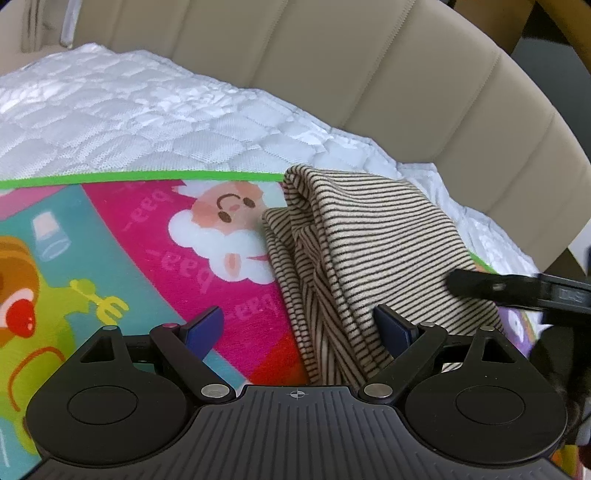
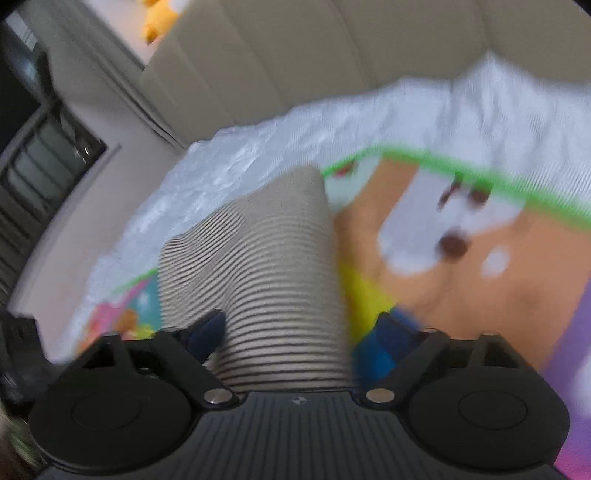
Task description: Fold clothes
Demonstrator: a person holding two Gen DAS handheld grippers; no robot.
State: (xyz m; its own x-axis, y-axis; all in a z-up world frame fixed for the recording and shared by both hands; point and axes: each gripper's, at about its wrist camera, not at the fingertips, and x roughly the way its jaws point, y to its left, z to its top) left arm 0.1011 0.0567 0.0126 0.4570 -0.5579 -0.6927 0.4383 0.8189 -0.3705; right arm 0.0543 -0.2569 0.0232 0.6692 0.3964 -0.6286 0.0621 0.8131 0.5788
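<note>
A beige garment with thin dark stripes lies folded in a pile on a colourful cartoon play mat. My left gripper is open, its jaws wide apart, with the garment's near edge lying between the fingers beside the right one. My right gripper is open too, and the same striped garment runs between its fingers and forward from it; this view is blurred. The right gripper's black finger shows at the right edge of the left wrist view, over the garment.
The mat has a green border and lies on a white quilted cover. A beige padded headboard stands behind. In the right wrist view a dark shelf unit stands at the left, with a yellow toy on top.
</note>
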